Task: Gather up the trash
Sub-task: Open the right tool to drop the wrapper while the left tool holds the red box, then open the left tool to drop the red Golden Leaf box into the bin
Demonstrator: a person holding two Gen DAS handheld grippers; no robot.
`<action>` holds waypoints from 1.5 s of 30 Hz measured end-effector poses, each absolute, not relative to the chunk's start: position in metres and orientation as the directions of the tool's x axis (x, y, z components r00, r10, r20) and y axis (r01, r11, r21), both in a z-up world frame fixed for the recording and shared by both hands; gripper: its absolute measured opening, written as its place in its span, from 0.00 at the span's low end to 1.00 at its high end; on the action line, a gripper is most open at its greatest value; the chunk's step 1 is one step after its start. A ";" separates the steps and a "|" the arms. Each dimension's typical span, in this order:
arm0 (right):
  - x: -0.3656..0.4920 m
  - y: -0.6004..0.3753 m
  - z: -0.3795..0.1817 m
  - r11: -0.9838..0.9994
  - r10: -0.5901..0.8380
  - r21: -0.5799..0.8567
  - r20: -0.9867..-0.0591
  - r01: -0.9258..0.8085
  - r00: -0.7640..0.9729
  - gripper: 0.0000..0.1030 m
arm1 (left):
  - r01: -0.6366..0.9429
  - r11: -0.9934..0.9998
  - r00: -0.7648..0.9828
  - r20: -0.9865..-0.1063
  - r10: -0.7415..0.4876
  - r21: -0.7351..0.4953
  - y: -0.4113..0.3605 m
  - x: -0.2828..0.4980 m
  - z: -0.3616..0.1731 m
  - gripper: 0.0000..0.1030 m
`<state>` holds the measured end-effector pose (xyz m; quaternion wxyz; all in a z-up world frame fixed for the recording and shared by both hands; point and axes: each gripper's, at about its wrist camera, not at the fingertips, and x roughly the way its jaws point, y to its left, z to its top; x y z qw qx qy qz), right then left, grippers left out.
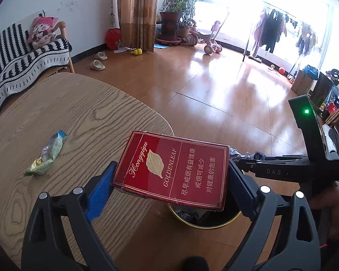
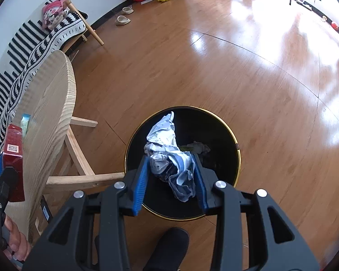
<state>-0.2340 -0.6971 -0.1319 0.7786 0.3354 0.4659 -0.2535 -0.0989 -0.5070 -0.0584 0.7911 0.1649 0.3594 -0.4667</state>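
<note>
Both hands are over the black bin [image 2: 183, 122] on the floor, just off the table's [image 1: 74, 117] right edge. The right gripper [image 2: 172, 176] pinches a crumpled blue-white wrapper [image 2: 169, 155] above the bin's mouth, long axis running near to far, tip pointing away. The left gripper [image 1: 169, 180] is clamped on a red cigarette pack [image 1: 174, 169], lying flat, its length spanning the pads left to right. Neither piece dropped yet; some rubbish already in the bin, and one green snack wrapper [image 1: 46, 155] remains on the table
</note>
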 end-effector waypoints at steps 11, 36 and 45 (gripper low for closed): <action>-0.254 -0.713 -0.127 0.591 -0.155 0.281 -0.880 0.756 0.448 0.69 | 0.865 0.493 0.274 -0.732 -0.623 -0.096 -0.523 -0.105 -0.066 0.87; -0.313 -0.752 -0.134 0.469 -0.292 0.220 -0.875 0.855 0.386 0.79 | 0.869 0.442 0.125 -0.766 -0.630 -0.222 -0.600 -0.117 -0.112 0.93; -0.307 -0.748 -0.123 0.472 -0.317 0.220 -0.862 0.854 0.397 0.79 | 0.879 0.417 0.116 -0.746 -0.656 -0.230 -0.588 -0.123 -0.091 0.93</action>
